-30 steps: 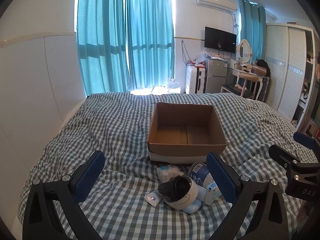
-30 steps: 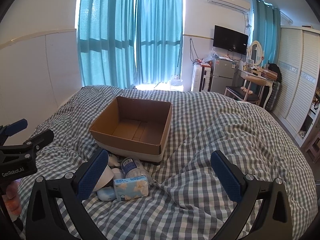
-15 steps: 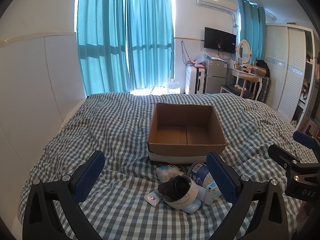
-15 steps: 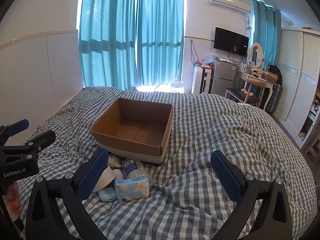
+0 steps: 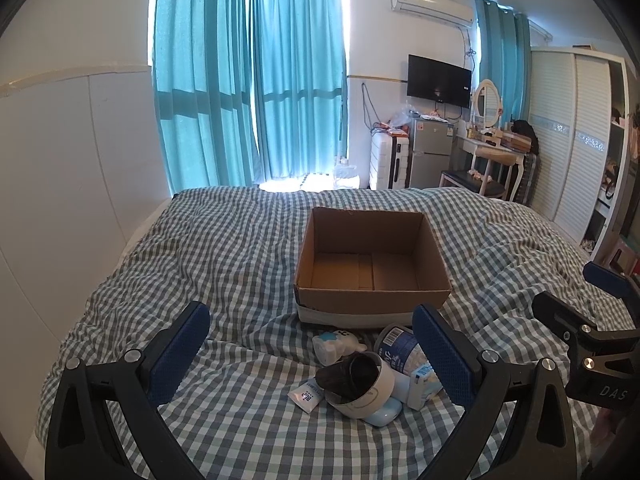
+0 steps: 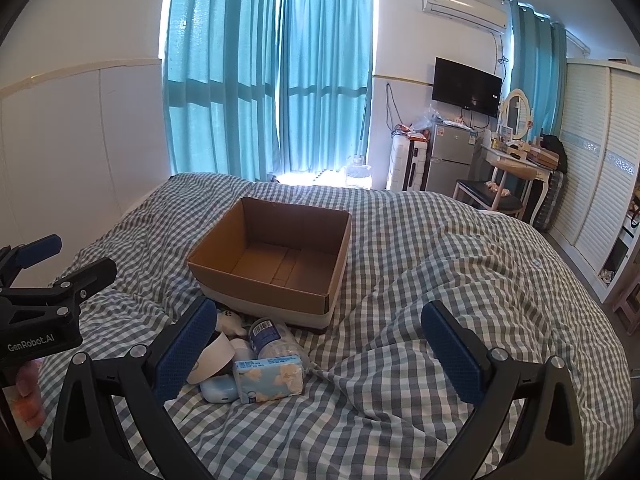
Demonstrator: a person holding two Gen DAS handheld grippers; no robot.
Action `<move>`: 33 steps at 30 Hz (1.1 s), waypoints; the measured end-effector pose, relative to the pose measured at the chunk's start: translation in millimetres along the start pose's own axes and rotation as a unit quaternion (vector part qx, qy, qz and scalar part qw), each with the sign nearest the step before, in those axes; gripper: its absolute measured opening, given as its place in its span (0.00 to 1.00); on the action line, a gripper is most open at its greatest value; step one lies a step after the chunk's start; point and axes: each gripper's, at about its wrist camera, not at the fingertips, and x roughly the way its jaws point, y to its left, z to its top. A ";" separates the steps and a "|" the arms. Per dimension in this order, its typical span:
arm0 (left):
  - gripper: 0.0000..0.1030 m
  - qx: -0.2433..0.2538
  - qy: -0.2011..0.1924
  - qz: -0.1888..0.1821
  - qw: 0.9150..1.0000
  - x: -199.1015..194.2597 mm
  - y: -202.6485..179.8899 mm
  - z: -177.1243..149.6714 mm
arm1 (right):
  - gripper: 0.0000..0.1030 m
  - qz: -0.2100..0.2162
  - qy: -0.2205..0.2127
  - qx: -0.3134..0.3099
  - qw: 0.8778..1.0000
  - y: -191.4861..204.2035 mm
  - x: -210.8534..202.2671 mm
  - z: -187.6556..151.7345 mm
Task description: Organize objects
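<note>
An empty open cardboard box (image 5: 372, 292) (image 6: 276, 284) sits on the checked bed. In front of it lies a pile: a white cup with a dark inside (image 5: 356, 380), a clear bottle with a blue label (image 5: 398, 350) (image 6: 268, 336), a tissue pack (image 6: 268, 372), a small white toy (image 5: 336, 342), a light blue case (image 6: 218, 390) and a small sachet (image 5: 306, 391). My left gripper (image 5: 312, 356) is open and empty, hovering over the pile. My right gripper (image 6: 316, 348) is open and empty, to the right of the pile.
The checked duvet (image 6: 440, 280) covers the whole bed. A white wall panel (image 5: 60, 180) runs along the left. Beyond the bed stand teal curtains (image 5: 248, 100), a suitcase, a small fridge (image 5: 432, 152), a dressing table with chair and a wardrobe (image 5: 568, 140).
Both views have shifted only slightly; the right wrist view has drifted a little, with the box lower in frame. Nothing on the bed has moved.
</note>
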 end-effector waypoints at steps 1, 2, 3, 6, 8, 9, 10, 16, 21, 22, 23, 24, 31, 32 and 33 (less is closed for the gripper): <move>1.00 0.000 0.002 0.000 1.000 0.7 0.0 0.1 | 1.00 0.001 0.002 0.000 1.000 0.0 0.6 -0.1; 1.00 -0.001 0.004 0.000 1.000 1.4 -0.1 -0.2 | 1.00 0.001 0.003 0.001 1.000 0.1 1.1 -0.3; 1.00 0.000 0.005 0.000 1.000 2.0 -0.3 -0.5 | 1.00 0.002 0.004 0.000 1.000 0.3 1.2 -0.5; 1.00 -0.002 0.013 -0.002 1.000 5.8 -0.3 -2.6 | 1.00 0.004 0.007 -0.003 1.000 2.5 3.7 -0.1; 1.00 -0.002 0.017 -0.004 1.000 8.7 0.0 -4.3 | 0.99 0.010 0.011 -0.005 1.000 3.9 6.2 -0.6; 1.00 -0.002 0.020 -0.004 1.000 10.5 0.1 -5.3 | 0.99 0.011 0.014 -0.005 1.000 4.3 7.8 -1.3; 1.00 -0.002 0.024 -0.004 1.000 12.3 0.3 -6.6 | 0.99 0.013 0.018 -0.006 1.000 5.2 10.2 -2.0; 1.00 -0.004 0.057 0.000 0.998 31.0 4.9 -15.8 | 0.98 0.018 0.040 -0.013 0.999 11.1 25.9 -8.8; 1.00 -0.008 0.095 -0.007 0.995 51.3 7.9 -27.9 | 0.98 0.024 0.076 -0.021 0.997 16.1 50.9 -18.3; 1.00 -0.007 0.102 -0.008 0.995 54.7 7.9 -30.8 | 0.98 0.023 0.087 -0.022 0.996 16.6 58.2 -21.8; 1.00 -0.005 0.110 -0.009 0.994 60.0 7.8 -34.8 | 0.98 0.024 0.098 -0.022 0.995 17.1 65.6 -25.7; 1.00 -0.003 0.118 -0.009 0.993 63.9 7.8 -37.9 | 0.98 0.026 0.107 -0.022 0.994 17.7 71.7 -29.2; 1.00 0.006 0.178 -0.006 0.984 99.2 10.3 -63.2 | 0.98 0.036 0.163 -0.031 0.985 26.7 111.3 -50.5; 1.00 0.005 0.184 -0.008 0.983 102.9 10.3 -66.5 | 0.98 0.037 0.170 -0.032 0.984 27.9 116.1 -52.9; 1.00 0.006 0.189 -0.010 0.982 106.1 10.5 -69.4 | 0.98 0.039 0.177 -0.033 0.983 29.4 121.7 -55.5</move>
